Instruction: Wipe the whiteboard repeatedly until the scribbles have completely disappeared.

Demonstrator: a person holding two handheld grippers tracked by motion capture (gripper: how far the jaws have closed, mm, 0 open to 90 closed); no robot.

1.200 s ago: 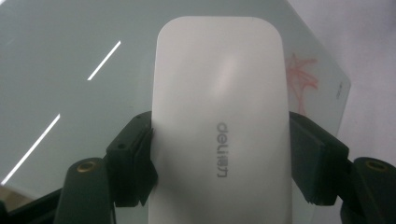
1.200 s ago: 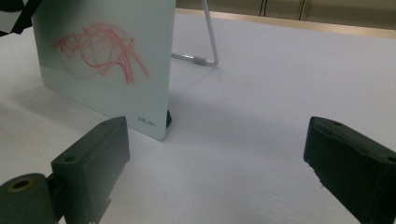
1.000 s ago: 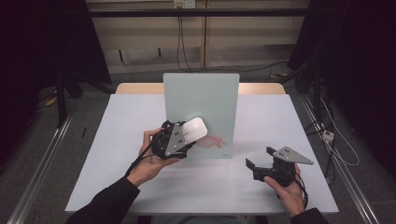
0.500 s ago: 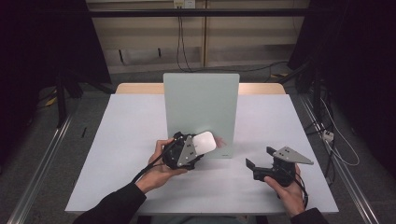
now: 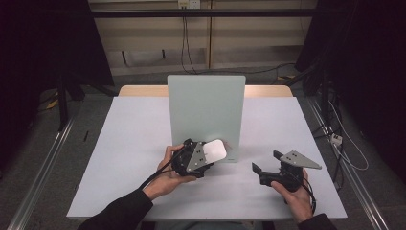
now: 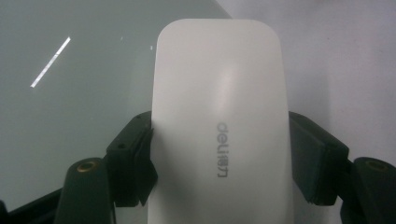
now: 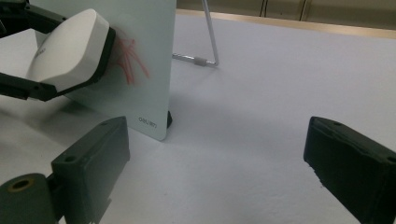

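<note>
Wiping looks like the job in hand — the left tool (image 5: 207, 154) is pinching a white eraser block (image 5: 214, 151) across its sides, just left of centre in the high view, right against the lower part of the upright pale-green board (image 5: 206, 112). In the left gripper view the eraser (image 6: 219, 126) runs up the middle of the frame with a black jaw pressed to each flank, its printed top facing the camera. From the right gripper view, red scribble marks (image 7: 130, 58) show in the upper left, on the board face just beside the eraser's dark felt side.

To do this well, I'd judge the felt should meet the board flat, not on an edge, and sweep over the red marks with light pressure — the board stands on a thin wire prop (image 7: 208, 39) and could tip backward. The right tool (image 5: 268, 168), jaws spread and holding nothing, hovers over the bench (image 5: 119, 143) at lower right; it could steady the board's edge.
</note>
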